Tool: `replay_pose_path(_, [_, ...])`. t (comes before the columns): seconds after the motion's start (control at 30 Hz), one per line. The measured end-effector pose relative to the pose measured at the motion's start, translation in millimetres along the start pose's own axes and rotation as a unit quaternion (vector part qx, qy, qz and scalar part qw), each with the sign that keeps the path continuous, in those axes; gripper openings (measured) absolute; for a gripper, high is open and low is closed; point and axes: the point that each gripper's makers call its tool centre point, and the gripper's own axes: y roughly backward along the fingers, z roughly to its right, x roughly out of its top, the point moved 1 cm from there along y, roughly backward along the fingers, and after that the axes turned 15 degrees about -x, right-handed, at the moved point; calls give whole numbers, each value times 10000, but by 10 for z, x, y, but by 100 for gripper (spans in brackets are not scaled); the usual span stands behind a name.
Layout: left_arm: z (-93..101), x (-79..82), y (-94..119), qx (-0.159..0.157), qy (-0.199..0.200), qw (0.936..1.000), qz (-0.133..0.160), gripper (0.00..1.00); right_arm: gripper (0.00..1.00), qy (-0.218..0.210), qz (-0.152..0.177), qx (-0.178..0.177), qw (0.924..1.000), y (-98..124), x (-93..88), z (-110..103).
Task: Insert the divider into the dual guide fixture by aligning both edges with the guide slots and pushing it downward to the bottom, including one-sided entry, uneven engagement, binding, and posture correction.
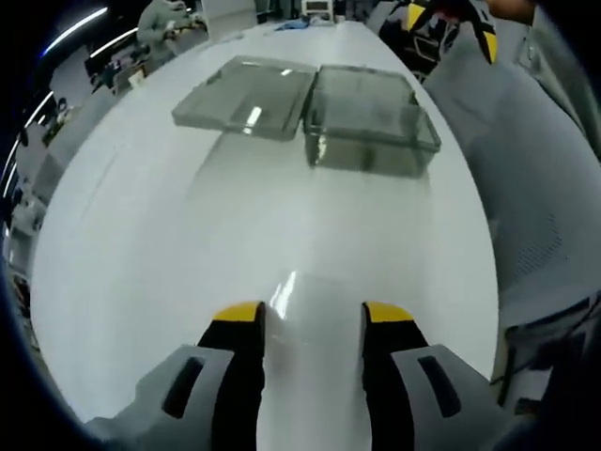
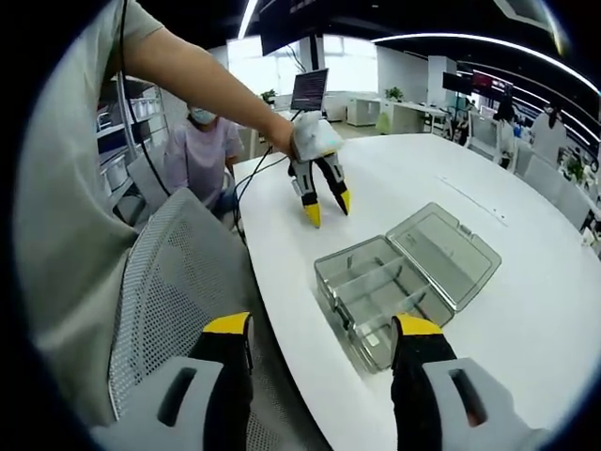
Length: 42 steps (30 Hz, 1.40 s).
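Your left gripper hangs low over the white worktop, its yellow-tipped jaws spread apart with a clear sheet, seemingly the divider, between them; whether the jaws actually touch it I cannot tell. In the right gripper view the same left gripper shows in your hand, above the worktop near its edge, jaws apart and pointing down; no sheet can be made out there.

Your right gripper is also open, jaws wide and holding nothing. It sits over the near edge of the worktop, with a grey mesh chair back beside that edge.

The clear plastic box, the guide fixture, stands on the worktop close to that same edge, with upright partitions inside. Its lid is swung open and lies flat beside it. In the left gripper view the box and lid lie side by side farther along the worktop, well apart from the left gripper.

A seated person is beyond the worktop's end.
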Motion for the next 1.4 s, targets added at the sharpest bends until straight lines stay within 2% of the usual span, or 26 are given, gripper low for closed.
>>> replay_pose_path(0.13, [11,21,-23,16,169,9998,121,32,56,13,-22,43,10000,-10,-7,-6])
replay_pose_path(0.23, [9,20,-22,5,126,9999,80,32,56,-47,4,26,10000,-20,7,20])
replay_pose_path(0.4, [-31,20,-16,56,200,9997,120,36,56,-21,23,53,10000,-24,16,7])
replay_pose_path(0.53, [-39,23,-10,-32,368,9991,187,35,56,-22,0,56,10000,-22,2,3])
replay_pose_path(0.6, [-33,13,-4,-8,314,9994,109,32,56,-17,-1,58,10000,-22,2,2])
replay_pose_path(0.83, [-18,41,-18,53,519,9985,169,29,55,-26,26,37,10000,-27,27,12])
replay_pose_path(0.87, [-17,46,-20,71,549,9983,167,21,55,-30,28,38,10000,-28,28,10])
replay_pose_path(0.9, [4,36,-25,52,674,9977,101,0,56,-30,32,40,10000,-30,31,6])
replay_pose_path(0.93, [5,-63,-5,146,846,9961,-192,0,56,-27,32,45,10000,-30,32,3])
replay_pose_path(0.97, [9,42,-40,179,610,9979,96,0,56,-31,41,49,10000,-31,37,-2])
replay_pose_path(1.03, [-5,67,-34,320,268,9991,1,0,56,-22,46,57,10000,-28,37,-10])
replay_pose_path(1.07, [1,10,-42,358,331,9987,-175,0,56,-26,49,58,10000,-26,37,-12])
replay_pose_path(1.1, [25,52,-48,282,435,9987,-25,0,56,-42,52,61,10000,-22,36,-14])
replay_pose_path(1.13, [36,60,-48,286,471,9985,-1,0,56,-36,49,60,10000,-19,31,-14])
replay_pose_path(1.4, [241,124,-47,104,420,9990,72,22,56,-59,74,49,9999,-2,29,3])
